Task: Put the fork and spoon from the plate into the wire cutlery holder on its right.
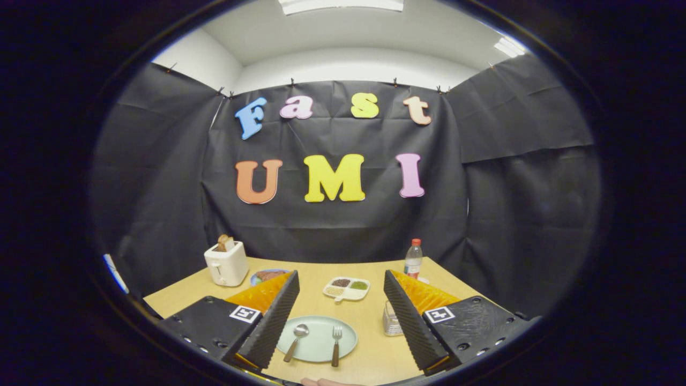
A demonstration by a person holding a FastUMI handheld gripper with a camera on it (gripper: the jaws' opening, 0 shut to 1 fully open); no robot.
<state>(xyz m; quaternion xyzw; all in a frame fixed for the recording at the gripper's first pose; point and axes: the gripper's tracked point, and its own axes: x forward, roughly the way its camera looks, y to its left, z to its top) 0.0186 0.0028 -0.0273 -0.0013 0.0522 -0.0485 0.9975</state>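
Observation:
A pale green plate (317,351) lies on the wooden table between my fingers. On it rest a spoon (296,340) on the left and a fork (336,345) on the right, both with brown handles pointing toward me. The wire cutlery holder (391,320) stands just right of the plate, partly hidden behind my right finger (410,321). My gripper (341,316) hangs above the plate, open wide, with nothing between its fingers.
A white toaster (226,262) with toast stands at the back left, a blue dish of food (266,276) beside it. A white divided dish (347,288) sits beyond the plate. A plastic bottle (413,259) stands at the back right.

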